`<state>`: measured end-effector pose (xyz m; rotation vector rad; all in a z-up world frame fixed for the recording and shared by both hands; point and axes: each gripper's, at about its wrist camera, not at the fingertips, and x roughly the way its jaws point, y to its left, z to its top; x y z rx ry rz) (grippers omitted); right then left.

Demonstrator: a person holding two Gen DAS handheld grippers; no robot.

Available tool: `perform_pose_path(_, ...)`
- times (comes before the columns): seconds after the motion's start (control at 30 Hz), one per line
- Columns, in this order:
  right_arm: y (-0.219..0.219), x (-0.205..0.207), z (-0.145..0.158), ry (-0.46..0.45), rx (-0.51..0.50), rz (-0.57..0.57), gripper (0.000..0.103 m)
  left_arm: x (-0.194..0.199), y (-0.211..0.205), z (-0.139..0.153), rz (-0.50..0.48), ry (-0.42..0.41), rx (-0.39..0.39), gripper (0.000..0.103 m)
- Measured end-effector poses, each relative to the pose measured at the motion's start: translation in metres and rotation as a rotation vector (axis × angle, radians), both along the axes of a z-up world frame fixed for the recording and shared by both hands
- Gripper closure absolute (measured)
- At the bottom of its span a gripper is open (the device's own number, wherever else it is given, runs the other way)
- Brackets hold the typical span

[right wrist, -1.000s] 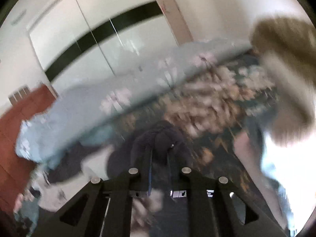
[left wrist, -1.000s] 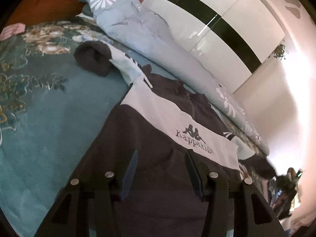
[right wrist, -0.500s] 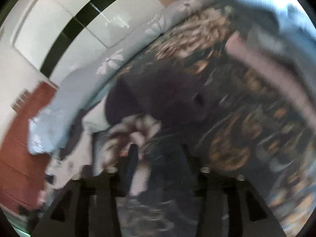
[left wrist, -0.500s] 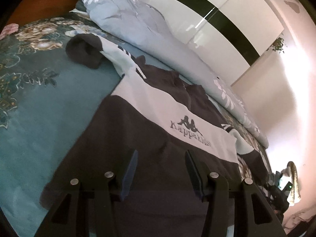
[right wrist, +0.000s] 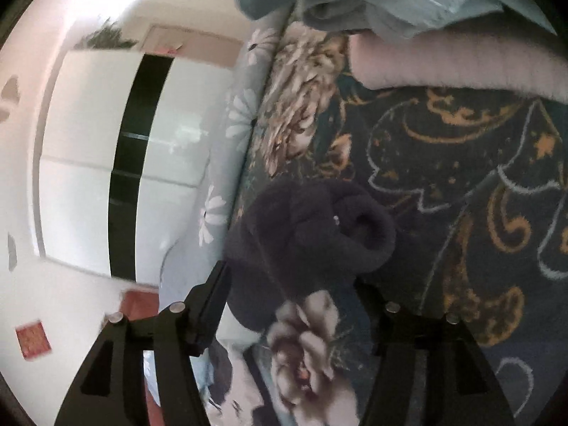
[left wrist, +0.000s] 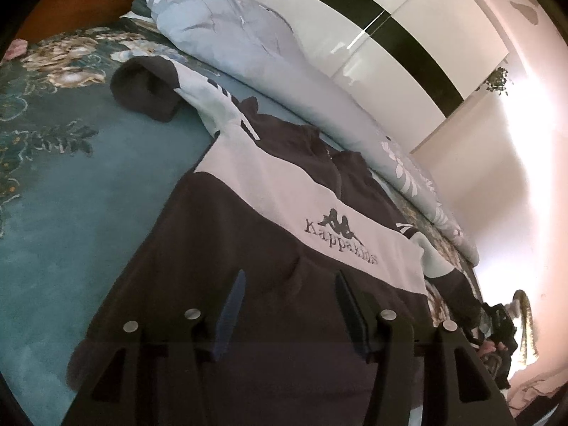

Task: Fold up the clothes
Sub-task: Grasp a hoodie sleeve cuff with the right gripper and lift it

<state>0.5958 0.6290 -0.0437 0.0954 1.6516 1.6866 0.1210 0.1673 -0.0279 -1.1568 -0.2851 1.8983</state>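
Note:
A navy and white sweatshirt [left wrist: 284, 191] with a printed logo lies front up on the teal bedspread [left wrist: 71, 213]. Its left sleeve ends in a dark cuff [left wrist: 145, 88] at the far left. My left gripper [left wrist: 289, 285] hovers over the sweatshirt's dark lower part. Its jaws are opening, and nothing is pinched between them. In the right wrist view the other dark cuff [right wrist: 319, 227] lies bunched on the flowered bedspread [right wrist: 461, 177]. My right gripper [right wrist: 291, 284] is just behind it, rolled on its side. Its jaws are opening, and the pads stand clear of the cuff.
A light blue duvet with daisies [left wrist: 248, 46] runs along the bed's far side, before a white wardrobe with a black band [left wrist: 408, 49]. A pink fleece [right wrist: 443, 67] and pale blue clothes [right wrist: 408, 7] lie beyond the cuff. A wooden headboard [left wrist: 78, 3] is far left.
My right gripper has rolled over and sunk towards the bed. Its jaws went from shut on the dark cuff to wide apart, and the cuff now rests on the bedspread. The left gripper barely moved.

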Motion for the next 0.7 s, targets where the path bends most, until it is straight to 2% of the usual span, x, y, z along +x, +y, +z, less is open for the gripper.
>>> perform_pose_path(0.13,-0.002,0.007,0.0,0.053,-0.016,-0.066,0.039,-0.006,0.003,-0.004,-0.011,-0.008,0.011,0.046)
perform_pose_path(0.2,-0.003,0.012,0.0,0.043,-0.038,-0.109,0.039,-0.009,0.005,-0.005,-0.017,-0.011,0.016,0.046)
perform_pose_path(0.33,0.0,0.018,-0.01,0.12,-0.091,-0.157,0.04,-0.013,0.012,-0.005,-0.035,-0.012,0.029,0.046)
perform_pose_path(0.37,0.003,0.016,-0.01,0.115,-0.088,-0.156,0.058,-0.014,0.014,-0.005,-0.038,-0.013,0.032,0.046)
perform_pose_path(0.43,0.005,0.014,-0.007,0.056,-0.093,-0.163,0.087,-0.016,0.016,-0.005,-0.045,-0.01,0.04,0.045)
perform_pose_path(0.47,0.007,0.013,-0.005,0.022,-0.095,-0.169,0.09,-0.016,0.016,-0.005,-0.048,-0.007,0.044,0.045)
perform_pose_path(0.5,0.006,0.013,0.001,-0.001,-0.081,-0.164,0.091,-0.017,0.017,-0.004,-0.052,-0.004,0.047,0.045)
perform_pose_path(0.57,0.009,0.005,0.027,-0.101,-0.006,-0.13,0.091,-0.021,0.018,-0.003,-0.058,0.007,0.048,0.045)
perform_pose_path(0.7,0.025,-0.024,0.106,-0.273,0.2,-0.042,0.091,-0.035,0.022,0.006,-0.071,0.043,0.042,0.045)
